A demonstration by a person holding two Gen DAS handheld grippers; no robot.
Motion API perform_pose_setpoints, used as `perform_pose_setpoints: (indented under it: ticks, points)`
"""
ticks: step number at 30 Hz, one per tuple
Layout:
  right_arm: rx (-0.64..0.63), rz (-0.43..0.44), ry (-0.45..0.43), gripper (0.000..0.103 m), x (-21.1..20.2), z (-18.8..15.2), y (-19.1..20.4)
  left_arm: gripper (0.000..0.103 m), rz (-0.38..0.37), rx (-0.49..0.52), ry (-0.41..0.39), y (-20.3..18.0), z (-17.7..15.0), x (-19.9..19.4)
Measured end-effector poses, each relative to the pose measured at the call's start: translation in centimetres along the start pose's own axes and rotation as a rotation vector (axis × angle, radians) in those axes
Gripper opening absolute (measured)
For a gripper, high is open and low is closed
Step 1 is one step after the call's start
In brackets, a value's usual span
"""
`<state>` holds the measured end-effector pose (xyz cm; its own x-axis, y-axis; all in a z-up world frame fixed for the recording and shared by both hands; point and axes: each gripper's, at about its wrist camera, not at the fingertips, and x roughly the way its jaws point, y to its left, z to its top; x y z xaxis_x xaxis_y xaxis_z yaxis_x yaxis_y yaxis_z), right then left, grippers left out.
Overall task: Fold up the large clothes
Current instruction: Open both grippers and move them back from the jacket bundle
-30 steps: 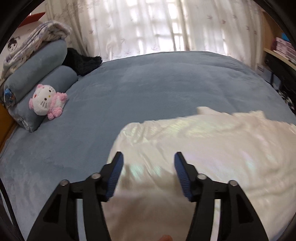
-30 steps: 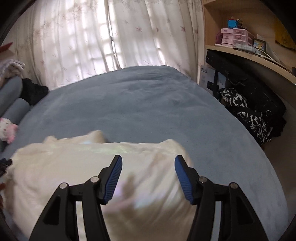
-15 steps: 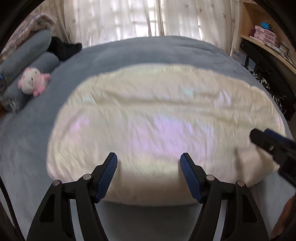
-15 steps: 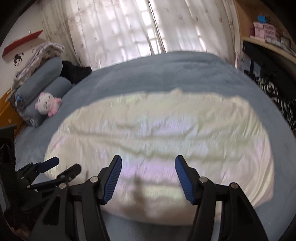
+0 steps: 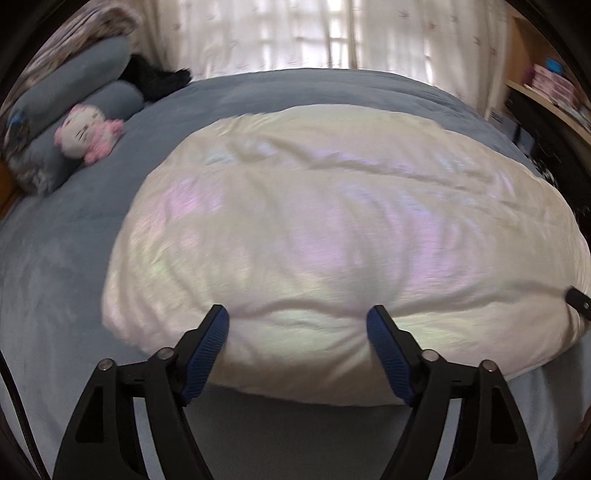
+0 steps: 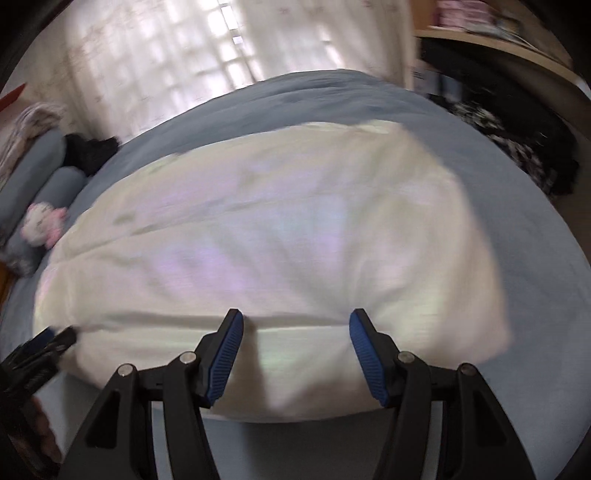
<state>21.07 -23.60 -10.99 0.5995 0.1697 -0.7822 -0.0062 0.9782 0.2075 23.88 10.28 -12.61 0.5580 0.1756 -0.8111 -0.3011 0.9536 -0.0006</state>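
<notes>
Light source: daylight through the sheer curtains (image 5: 332, 33) at the far side, blown out to white in both views. Room otherwise evenly, softly lit. Cream garment (image 5: 332, 229) shows pink and green iridescent sheen. Soft shadow under its near edge on the bed (image 5: 55, 295). Right wrist view heavily motion-blurred; left wrist view mildly. Strong fisheye bending, black vignette at corners.

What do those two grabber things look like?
Both the left gripper and the right gripper have black, angular plastic frames with triangle cut-outs and small silver screws. Each finger wears a blue ribbed pad. No sleeves or markings show.
</notes>
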Motion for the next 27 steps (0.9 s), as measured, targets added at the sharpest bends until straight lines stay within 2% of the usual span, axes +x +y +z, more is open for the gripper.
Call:
perform_pose_setpoints:
  ticks: [2, 6, 8, 9, 10, 12, 17, 23, 27]
  points:
    - [0.043, 0.015, 0.002, 0.060, -0.1, -0.2, -1.1, 0.078, -0.001, -0.022, 0.007, 0.6, -0.1, -0.1]
    - [0.057, 0.000, 0.023, 0.061, -0.5, 0.1, -0.4, 0.078, 0.020, -0.019, 0.018, 0.5, -0.4, -1.3]
    - [0.083, 0.027, 0.033, 0.077, -0.9, 0.2, -0.1, 0.078, 0.021, 0.000, 0.033, 0.2, -0.4, -1.9]
    - [0.103, 0.048, 0.038, 0.081, -1.2, 0.1, 0.1, 0.078, 0.026, 0.013, 0.040, -0.1, -0.5, -2.4]
    - [0.124, 0.070, 0.038, 0.085, -1.6, -0.1, 0.4, 0.078, 0.026, 0.022, 0.042, -0.3, -0.6, -3.0]
    - [0.139, 0.092, 0.031, 0.085, -2.7, -0.5, 1.1, 0.078, 0.013, 0.027, 0.042, -0.2, -0.7, -3.9]
    - [0.184, 0.141, -0.019, 0.085, -5.2, -2.0, 2.7, 0.078, -0.058, 0.012, 0.063, -0.3, -1.8, -6.4]
    - [0.115, 0.195, -0.073, 0.085, -8.9, -2.8, 6.3, 0.078, -0.150, -0.021, 0.072, -0.5, -2.7, -9.3]
    - [0.073, 0.254, -0.074, 0.085, -10.3, -2.8, 8.0, 0.079, -0.263, -0.112, 0.115, 0.8, -3.1, -9.5]
